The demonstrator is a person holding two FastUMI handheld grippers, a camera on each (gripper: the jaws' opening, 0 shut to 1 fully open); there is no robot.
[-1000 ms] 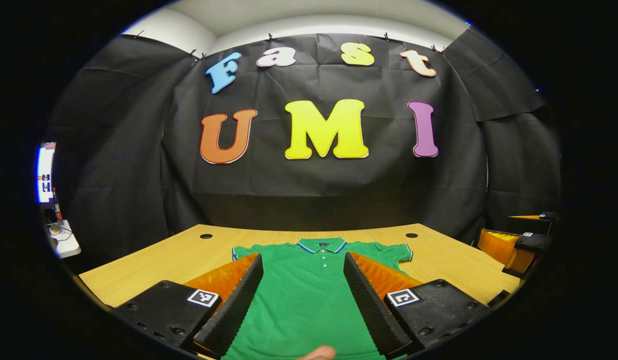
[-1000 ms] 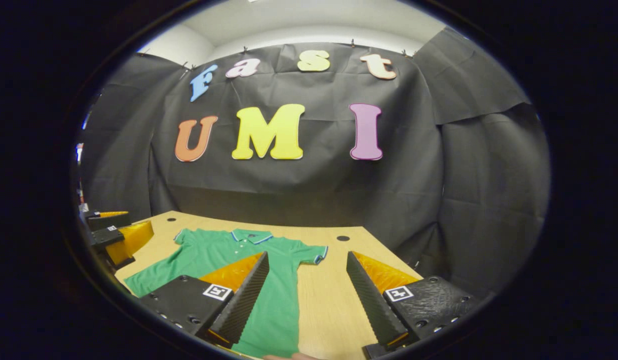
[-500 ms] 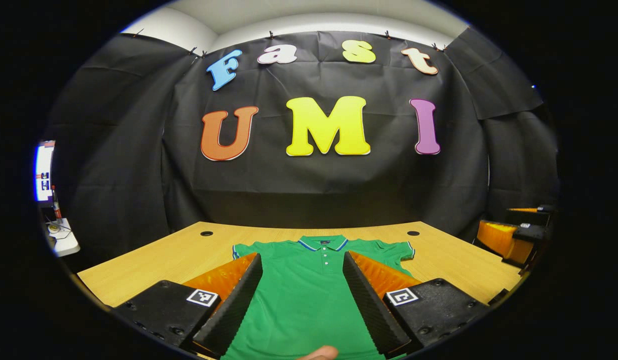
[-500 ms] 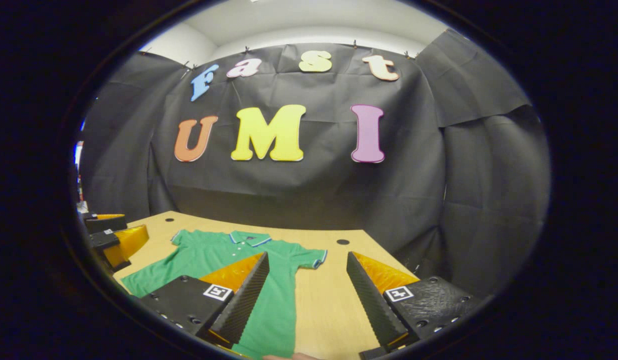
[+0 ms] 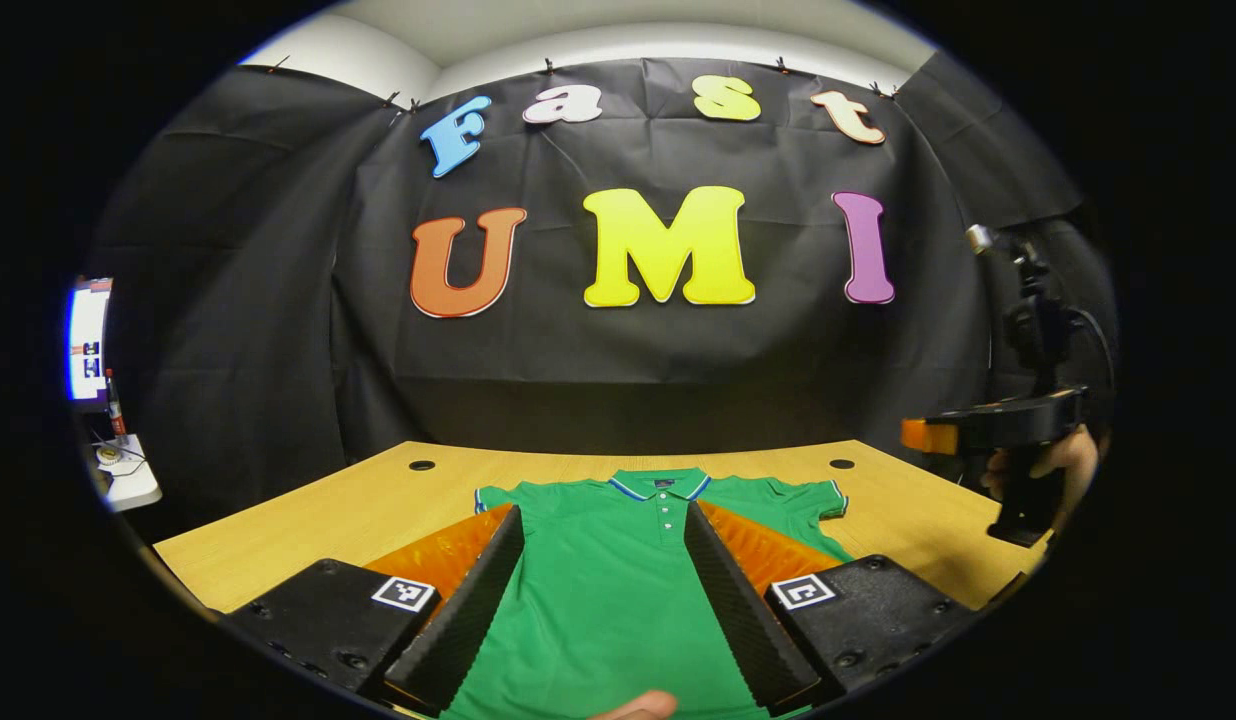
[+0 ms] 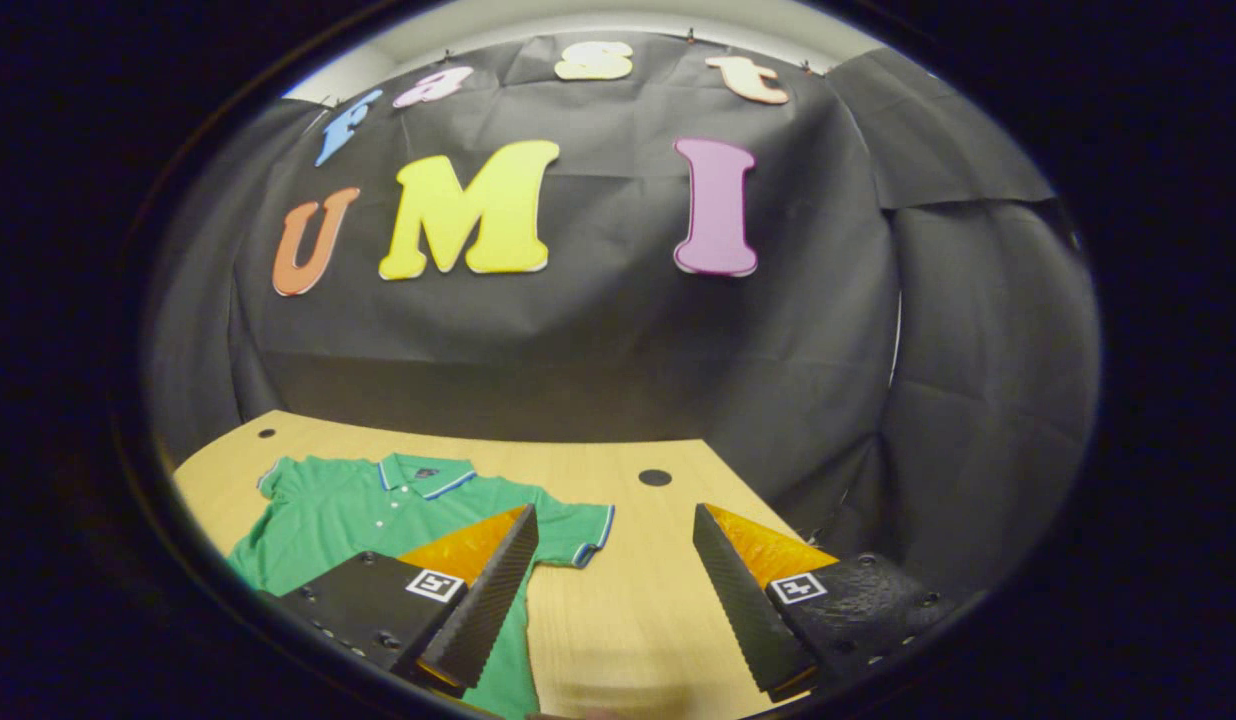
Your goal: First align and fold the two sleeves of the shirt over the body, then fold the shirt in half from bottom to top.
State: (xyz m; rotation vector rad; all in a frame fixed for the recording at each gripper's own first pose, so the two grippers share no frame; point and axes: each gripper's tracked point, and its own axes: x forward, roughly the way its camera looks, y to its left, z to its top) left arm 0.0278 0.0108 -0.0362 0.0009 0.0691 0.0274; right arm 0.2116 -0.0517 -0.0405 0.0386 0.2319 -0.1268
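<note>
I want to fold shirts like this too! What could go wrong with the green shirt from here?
Two things might, I think. The green shirt lies flat with both sleeves still spread, so pinching the right sleeve too deep could drag the body and wrinkle it. The left gripper and the right gripper both hang open above the wooden table; uneven grabs could leave the sleeves misaligned.

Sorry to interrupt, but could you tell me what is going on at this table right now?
A person holds tongs in each hand above a green polo shirt lying flat on the wooden table, sleeves spread and unfolded. The left tongs hover open over the shirt's body; the right tongs are open near its right sleeve. No folding is done yet.
</note>
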